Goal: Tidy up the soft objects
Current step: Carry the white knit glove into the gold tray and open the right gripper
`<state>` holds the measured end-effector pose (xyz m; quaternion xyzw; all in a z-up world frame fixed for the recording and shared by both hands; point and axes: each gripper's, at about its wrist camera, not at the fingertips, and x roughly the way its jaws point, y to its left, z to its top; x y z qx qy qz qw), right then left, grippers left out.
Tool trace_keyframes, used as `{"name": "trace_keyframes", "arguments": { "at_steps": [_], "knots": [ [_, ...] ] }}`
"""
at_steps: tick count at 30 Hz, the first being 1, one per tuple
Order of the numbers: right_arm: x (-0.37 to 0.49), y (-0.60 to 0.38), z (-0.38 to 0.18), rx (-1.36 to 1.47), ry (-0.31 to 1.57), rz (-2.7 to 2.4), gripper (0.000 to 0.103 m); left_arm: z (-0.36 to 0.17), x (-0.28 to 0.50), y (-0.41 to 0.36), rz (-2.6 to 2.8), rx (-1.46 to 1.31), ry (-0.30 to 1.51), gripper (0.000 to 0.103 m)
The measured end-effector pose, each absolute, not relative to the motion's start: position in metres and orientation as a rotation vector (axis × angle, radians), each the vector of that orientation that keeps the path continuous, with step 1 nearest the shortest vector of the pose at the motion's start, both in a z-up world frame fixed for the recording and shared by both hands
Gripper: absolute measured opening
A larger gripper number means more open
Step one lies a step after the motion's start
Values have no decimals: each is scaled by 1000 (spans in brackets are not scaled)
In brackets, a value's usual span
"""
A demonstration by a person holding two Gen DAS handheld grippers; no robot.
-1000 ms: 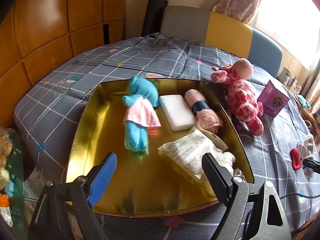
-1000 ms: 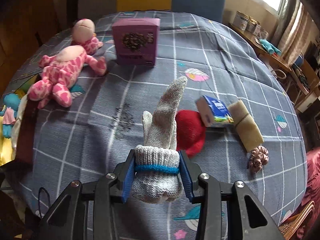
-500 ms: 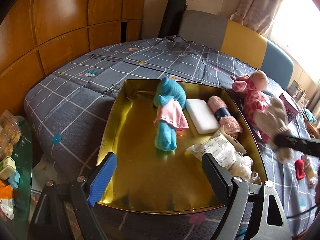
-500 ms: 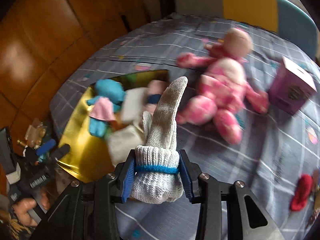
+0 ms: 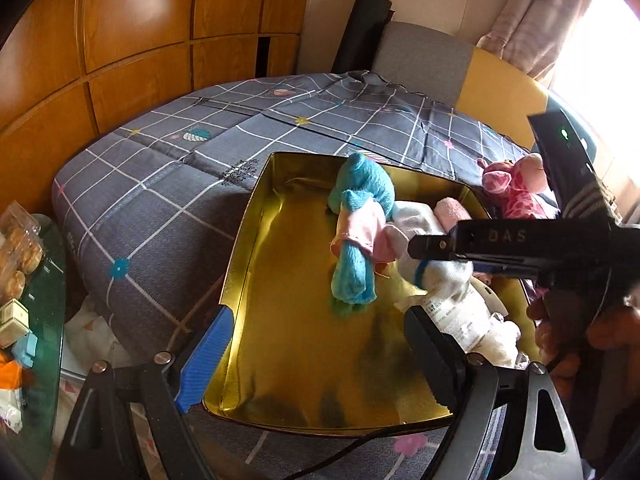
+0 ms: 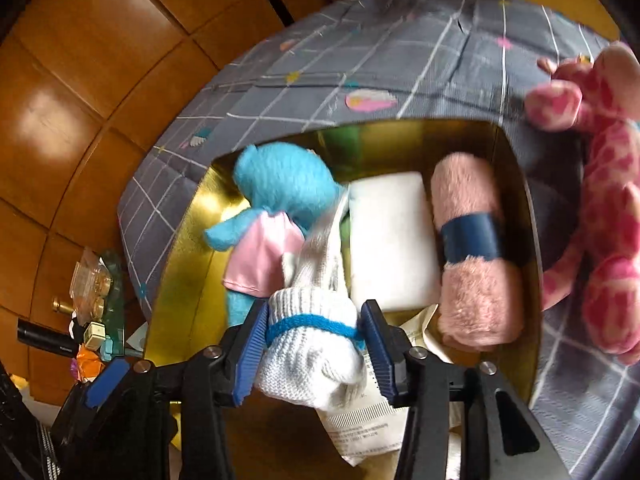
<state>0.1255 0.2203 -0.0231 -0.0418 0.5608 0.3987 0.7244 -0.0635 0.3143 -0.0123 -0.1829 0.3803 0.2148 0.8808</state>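
Observation:
My right gripper point(image 6: 314, 354) is shut on the cuff of a white knit glove point(image 6: 310, 344) with a blue band, held over the gold tray point(image 6: 192, 248). In the left wrist view the glove point(image 5: 436, 272) hangs from the right gripper above the tray point(image 5: 240, 240). The tray holds a blue plush toy in a pink dress point(image 5: 358, 232), a white pad point(image 6: 390, 240), a rolled pink towel point(image 6: 472, 256) and a white packet point(image 5: 456, 312). My left gripper point(image 5: 320, 354) is open and empty at the tray's near edge.
A pink spotted plush point(image 6: 600, 184) lies on the grey checked cloth point(image 5: 168, 200) right of the tray. A glass side table point(image 5: 36, 300) with snacks stands at the left. Wooden wall panels point(image 5: 140, 40) and chairs point(image 5: 420, 64) stand behind.
My right gripper has carried the glove leftward from the open cloth to above the tray. The left gripper has shifted a little to the left and stayed open.

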Motion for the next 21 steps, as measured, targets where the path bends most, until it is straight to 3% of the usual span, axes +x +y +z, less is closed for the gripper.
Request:
{"name": "trace_keyframes", "arguments": {
  "at_steps": [7,21],
  "knots": [
    [116,194,-16,-41,1196,906,59,-15,-62,312,453,-373,799,87],
    [78,116,14,-247,992,796,59,0,-62,288,404,-312,777,87]
  ]
}}
